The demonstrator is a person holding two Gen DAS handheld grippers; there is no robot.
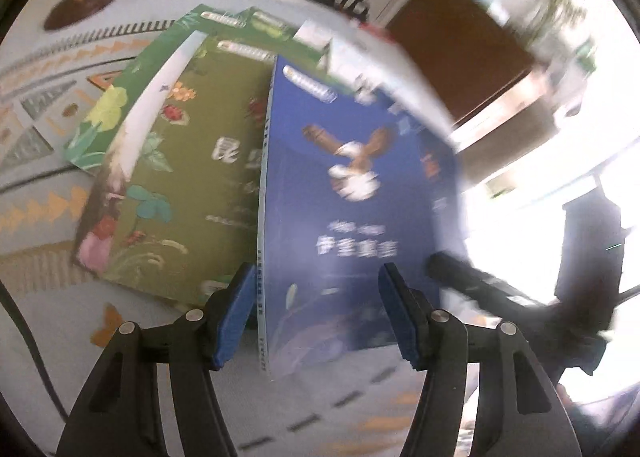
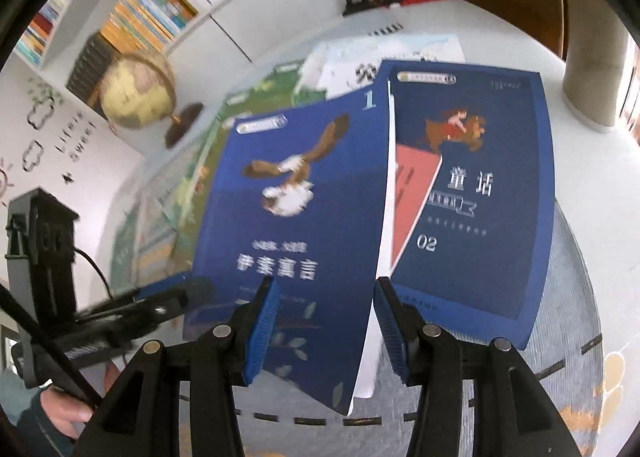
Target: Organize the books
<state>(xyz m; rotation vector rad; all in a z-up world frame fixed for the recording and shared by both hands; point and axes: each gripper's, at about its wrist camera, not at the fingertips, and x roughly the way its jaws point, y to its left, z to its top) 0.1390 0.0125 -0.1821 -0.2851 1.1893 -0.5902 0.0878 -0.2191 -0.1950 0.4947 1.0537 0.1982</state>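
Two dark blue paperback books show: one with a brown eagle on its cover (image 2: pixel 288 225), one with a rider on a brown animal (image 2: pixel 472 193). Green illustrated books number at least two, an olive one with flowers (image 1: pixel 180 185) and a brighter green one beneath (image 1: pixel 160 45). One white book (image 2: pixel 384 61), one yellow globe on a brown base (image 2: pixel 138 93), and two hand-held grippers, left (image 1: pixel 318 313) and right (image 2: pixel 324 327).

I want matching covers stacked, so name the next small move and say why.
Probably ease the blue eagle book rightward and lower it onto the navy book marked 02. It hangs tilted between the left gripper and right gripper, close beside that book, and their covers look like one series.
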